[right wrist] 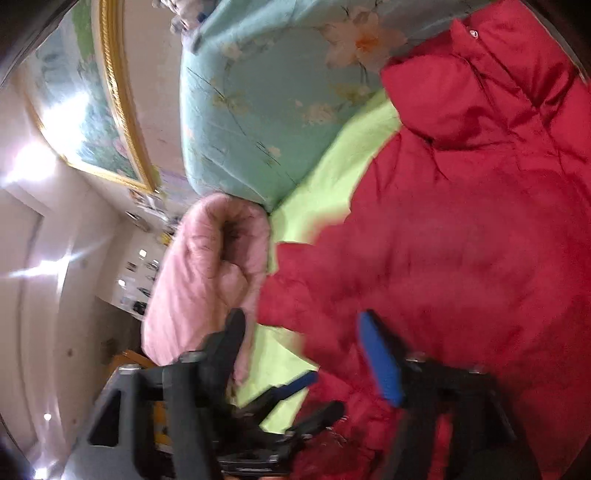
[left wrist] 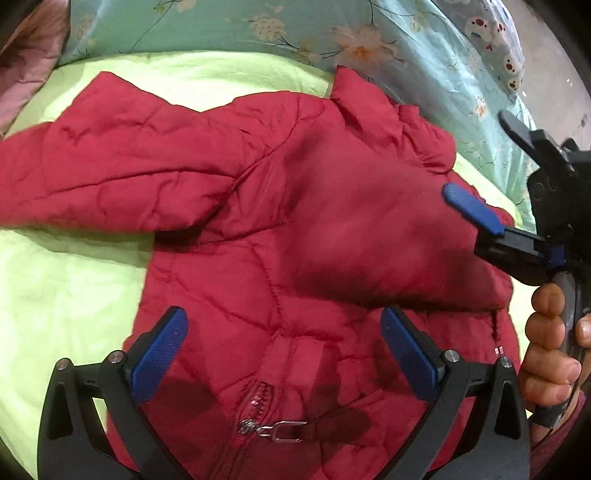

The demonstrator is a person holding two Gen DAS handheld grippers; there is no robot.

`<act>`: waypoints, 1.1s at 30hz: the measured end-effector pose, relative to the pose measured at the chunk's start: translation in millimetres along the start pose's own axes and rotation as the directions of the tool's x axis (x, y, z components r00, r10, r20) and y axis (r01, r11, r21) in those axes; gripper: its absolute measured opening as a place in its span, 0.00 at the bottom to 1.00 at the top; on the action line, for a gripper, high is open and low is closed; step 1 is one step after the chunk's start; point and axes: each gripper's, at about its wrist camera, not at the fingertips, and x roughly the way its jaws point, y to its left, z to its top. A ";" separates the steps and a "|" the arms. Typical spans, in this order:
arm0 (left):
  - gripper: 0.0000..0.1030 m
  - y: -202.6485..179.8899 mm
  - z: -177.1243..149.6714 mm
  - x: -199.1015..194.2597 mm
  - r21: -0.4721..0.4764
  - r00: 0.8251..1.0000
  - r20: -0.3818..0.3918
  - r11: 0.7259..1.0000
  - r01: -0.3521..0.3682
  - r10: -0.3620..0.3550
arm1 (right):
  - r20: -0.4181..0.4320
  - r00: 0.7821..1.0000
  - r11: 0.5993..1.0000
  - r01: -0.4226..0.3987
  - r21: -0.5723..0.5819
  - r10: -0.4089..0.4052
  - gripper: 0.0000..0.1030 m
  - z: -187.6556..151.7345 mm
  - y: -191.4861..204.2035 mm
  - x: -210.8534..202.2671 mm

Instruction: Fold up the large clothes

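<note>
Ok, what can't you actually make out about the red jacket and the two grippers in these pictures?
- Red jacket: its lower hem is cut off by the bottom edge in the left wrist view.
- Folded-over sleeve: motion blur hides its cuff; the right wrist view is blurred too.
- Right gripper: the far finger is partly hidden behind its own body.
- Zipper pull: whether the zip is fully closed is hidden below the frame.

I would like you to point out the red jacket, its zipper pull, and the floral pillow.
red jacket (left wrist: 258, 206): left wrist view, on the quilted chest panel.
zipper pull (left wrist: 284, 430): left wrist view, on the metal tab near the bottom.
floral pillow (left wrist: 236, 29): left wrist view, on its teal cover behind the jacket.
</note>
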 end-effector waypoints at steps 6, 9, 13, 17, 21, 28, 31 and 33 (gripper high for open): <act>1.00 -6.0 8.0 16.3 -0.014 0.998 -0.029 0.998 0.060 -0.060 | 0.080 0.995 0.997 0.062 -0.037 -0.059 0.66 6.1 6.8 -34.1; 1.00 -13.5 20.6 25.8 -0.025 0.995 -0.029 0.995 0.097 -0.098 | 0.140 0.983 0.992 0.123 -0.033 -0.118 0.66 6.7 0.6 -65.4; 0.88 -30.1 37.5 40.8 -0.007 0.993 -0.037 0.993 0.115 -0.115 | 0.229 0.945 0.969 0.245 -0.020 -0.234 0.66 6.2 -8.0 -109.3; 0.24 -47.1 46.6 48.3 0.055 0.999 -0.012 0.998 0.036 -0.036 | 0.333 0.874 0.931 0.364 0.032 -0.354 0.66 6.4 -19.4 -159.3; 0.17 -51.9 53.6 25.5 0.085 0.995 0.097 0.995 -0.046 0.038 | 0.423 0.797 0.891 0.450 0.062 -0.432 0.66 5.8 -24.1 -206.1; 0.16 -32.6 58.2 38.9 0.087 0.984 0.095 0.984 -0.156 0.148 | 0.461 0.696 0.809 0.580 0.091 -0.550 0.63 10.8 -29.8 -237.2; 0.16 -21.5 54.1 43.9 0.061 0.989 0.077 0.990 -0.131 0.126 | 0.415 0.727 0.805 0.593 0.020 -0.547 0.59 12.9 -29.0 -213.0; 0.16 -22.0 51.8 42.8 0.078 0.988 0.081 0.988 -0.135 0.128 | 0.358 0.725 0.773 0.634 -0.015 -0.587 0.48 15.3 -38.5 -192.7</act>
